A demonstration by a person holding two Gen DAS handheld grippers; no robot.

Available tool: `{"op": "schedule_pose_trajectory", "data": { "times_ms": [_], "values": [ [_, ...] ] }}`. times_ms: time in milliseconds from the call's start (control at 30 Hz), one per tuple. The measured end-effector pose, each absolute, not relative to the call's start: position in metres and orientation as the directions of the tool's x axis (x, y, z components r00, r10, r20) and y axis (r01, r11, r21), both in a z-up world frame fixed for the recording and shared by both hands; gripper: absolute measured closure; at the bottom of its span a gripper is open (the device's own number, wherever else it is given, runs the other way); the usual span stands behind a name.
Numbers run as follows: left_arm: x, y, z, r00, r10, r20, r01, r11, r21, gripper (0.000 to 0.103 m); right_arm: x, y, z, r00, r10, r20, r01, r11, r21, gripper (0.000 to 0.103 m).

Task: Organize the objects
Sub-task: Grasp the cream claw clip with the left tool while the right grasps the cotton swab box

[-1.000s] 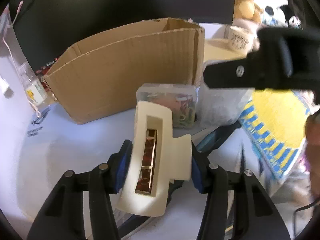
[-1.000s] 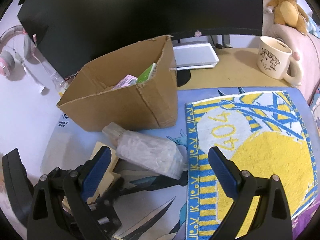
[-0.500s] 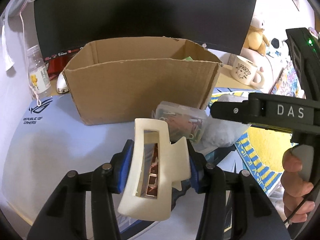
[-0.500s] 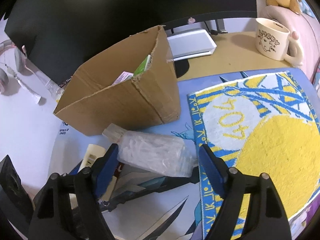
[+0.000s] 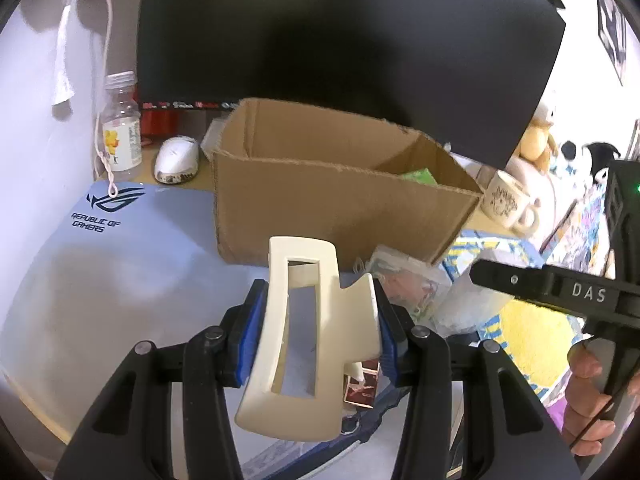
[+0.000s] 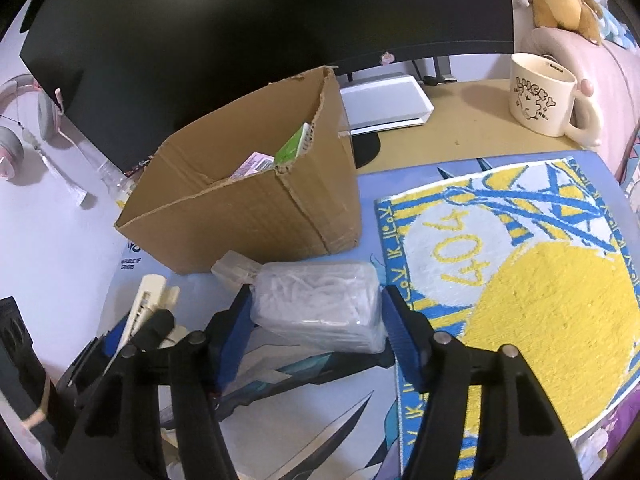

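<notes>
- Between the blue pads of the left gripper, a cream hair claw clip is pinched and held up off the desk mat, its long side running away from the camera.
- Beyond the clip, toward the back edge of the desk, an open cardboard box stands on the mat with a green packet showing inside its right-hand end.
- Just in front of the box's right corner lie a small clear case of colourful bits and a clear plastic pack of white pieces.
- Around that pack sits the right gripper, its jaws spread about as wide as the pack; I cannot tell whether the pads press on it.
- Right of the pack, a yellow and blue towel covers the mat.
- Near the desk's back right corner stands a cream mug.
- By the back left corner are a white mouse and a plastic bottle.
</notes>
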State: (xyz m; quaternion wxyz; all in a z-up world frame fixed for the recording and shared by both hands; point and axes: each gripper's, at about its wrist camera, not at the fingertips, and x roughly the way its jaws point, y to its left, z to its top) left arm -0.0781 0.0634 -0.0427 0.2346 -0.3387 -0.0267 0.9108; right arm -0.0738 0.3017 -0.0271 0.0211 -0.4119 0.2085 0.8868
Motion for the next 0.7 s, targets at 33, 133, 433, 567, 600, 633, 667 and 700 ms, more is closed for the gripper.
{"op": "schedule_pose_trajectory", "data": {
  "times_ms": [33, 133, 433, 567, 600, 633, 667, 700],
  "values": [
    [-0.078, 0.061, -0.042, -0.671, 0.435, -0.6, -0.397, -0.895, -0.205, 0.056, -0.073, 0.303, -0.027, -0.66, -0.137, -0.738, -0.207, -0.912, 0.355, 0.036],
    [-0.081, 0.052, -0.038, -0.704, 0.398, -0.588, -0.357, -0.914, -0.192, 0.056, -0.071, 0.302, -0.022, -0.67, -0.144, -0.728, -0.179, -0.921, 0.346, 0.036],
    [-0.089, 0.032, -0.039, -0.748, 0.33, -0.576, -0.263, -0.944, -0.198, 0.056, -0.063, 0.292, -0.008, -0.706, -0.137, -0.695, -0.123, -0.942, 0.311, 0.036],
    [-0.09, 0.029, -0.037, -0.752, 0.332, -0.569, -0.258, -0.943, -0.209, 0.056, -0.063, 0.29, -0.01, -0.709, -0.134, -0.693, -0.11, -0.949, 0.296, 0.036],
    [-0.092, 0.029, -0.037, -0.75, 0.335, -0.571, -0.262, -0.942, -0.209, 0.056, -0.063, 0.29, -0.01, -0.709, -0.134, -0.692, -0.108, -0.95, 0.294, 0.036],
    [-0.093, 0.029, -0.036, -0.748, 0.339, -0.571, -0.264, -0.941, -0.212, 0.056, -0.063, 0.29, -0.01, -0.709, -0.135, -0.692, -0.109, -0.948, 0.298, 0.036],
    [-0.094, 0.029, -0.036, -0.743, 0.342, -0.575, -0.266, -0.94, -0.216, 0.056, -0.063, 0.29, -0.011, -0.709, -0.136, -0.692, -0.111, -0.948, 0.3, 0.036],
    [-0.095, 0.029, -0.037, -0.737, 0.344, -0.582, -0.266, -0.939, -0.218, 0.056, -0.063, 0.291, -0.011, -0.707, -0.138, -0.693, -0.115, -0.945, 0.305, 0.036]
  ]
}}
